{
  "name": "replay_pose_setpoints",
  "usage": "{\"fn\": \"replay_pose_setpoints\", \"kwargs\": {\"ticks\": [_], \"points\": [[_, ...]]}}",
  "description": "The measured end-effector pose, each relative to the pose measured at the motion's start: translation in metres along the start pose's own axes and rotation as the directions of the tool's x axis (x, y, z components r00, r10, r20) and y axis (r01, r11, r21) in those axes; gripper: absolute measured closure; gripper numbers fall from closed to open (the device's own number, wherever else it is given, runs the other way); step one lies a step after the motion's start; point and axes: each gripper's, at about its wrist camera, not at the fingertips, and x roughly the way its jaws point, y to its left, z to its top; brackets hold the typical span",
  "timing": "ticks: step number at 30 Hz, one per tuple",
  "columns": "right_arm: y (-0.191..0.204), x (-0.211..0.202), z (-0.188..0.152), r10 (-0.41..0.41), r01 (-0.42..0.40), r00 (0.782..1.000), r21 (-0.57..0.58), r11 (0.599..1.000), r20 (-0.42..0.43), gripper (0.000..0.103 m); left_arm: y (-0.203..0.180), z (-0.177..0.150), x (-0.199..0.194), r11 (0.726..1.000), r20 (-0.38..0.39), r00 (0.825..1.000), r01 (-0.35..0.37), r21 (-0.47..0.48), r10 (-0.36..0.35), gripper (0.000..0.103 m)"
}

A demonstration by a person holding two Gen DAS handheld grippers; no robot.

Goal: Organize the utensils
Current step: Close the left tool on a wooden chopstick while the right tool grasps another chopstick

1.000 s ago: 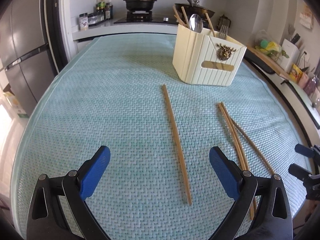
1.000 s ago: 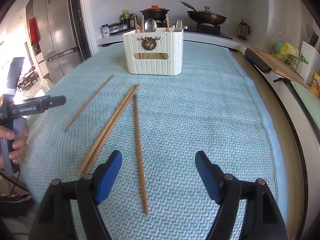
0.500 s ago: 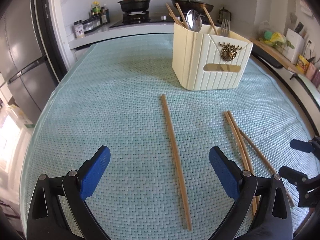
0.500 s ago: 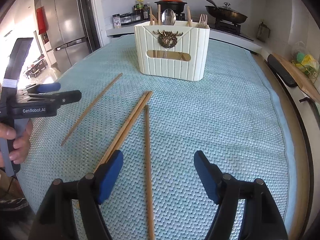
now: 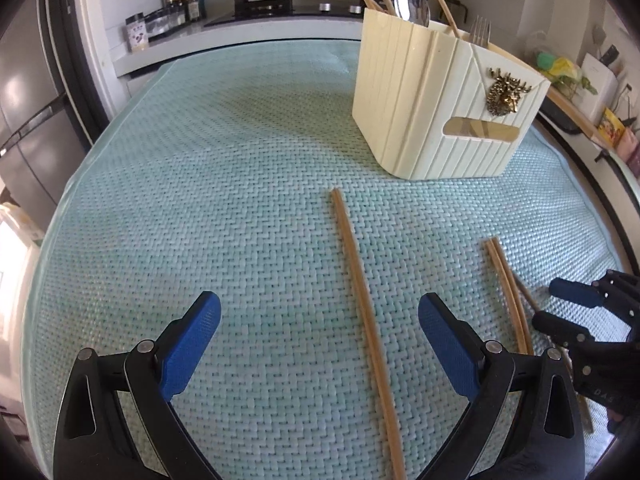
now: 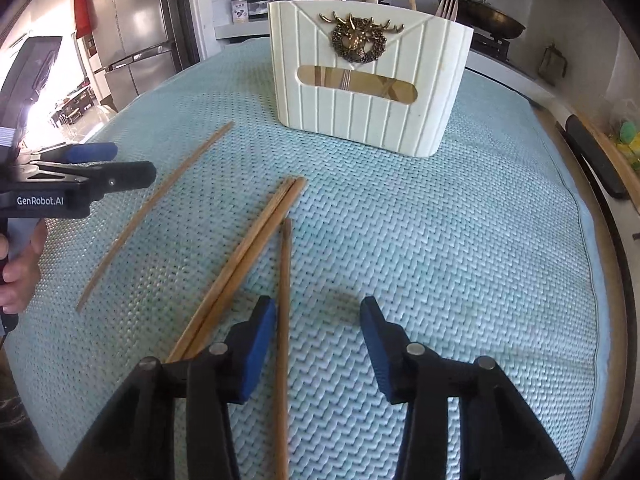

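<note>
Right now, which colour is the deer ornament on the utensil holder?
Gold or brass, on the cream utensil holder; the deer ornament shows best in the right wrist view.

Pale teal mat (image 5: 200, 200) with herringbone weave; cream ribbed holder (image 6: 368, 96) bearing a gold stag emblem (image 6: 358, 38); tan chopsticks (image 5: 364, 312); blue pads (image 5: 188, 344) on black fingers.
</note>
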Motion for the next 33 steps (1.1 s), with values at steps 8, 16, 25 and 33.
{"fn": "replay_pose_setpoints", "kwargs": {"ticks": [8, 16, 25, 33], "points": [[-0.025, 0.002, 0.002, -0.077, 0.076, 0.997, 0.096, 0.992, 0.008, 0.089, 0.0, 0.009, 0.026, 1.0, -0.031, 0.999, -0.016, -0.003, 0.016, 0.018], [-0.046, -0.011, -0.017, -0.063, 0.061, 0.998, 0.164, 0.985, 0.004, 0.09, -0.014, 0.028, 0.04, 0.998, -0.029, 1.0, 0.004, 0.055, -0.002, 0.018], [-0.064, -0.017, -0.023, 0.028, -0.027, 1.0, 0.223, 0.975, -0.001, 0.088, -0.018, 0.026, 0.034, 0.995, -0.03, 0.999, 0.034, 0.096, -0.031, 0.043], [-0.059, -0.003, -0.003, -0.032, 0.039, 0.998, 0.182, 0.983, -0.046, 0.078, -0.017, -0.003, 0.009, 0.994, 0.001, 0.998, 0.068, 0.081, -0.068, 0.098]]}}
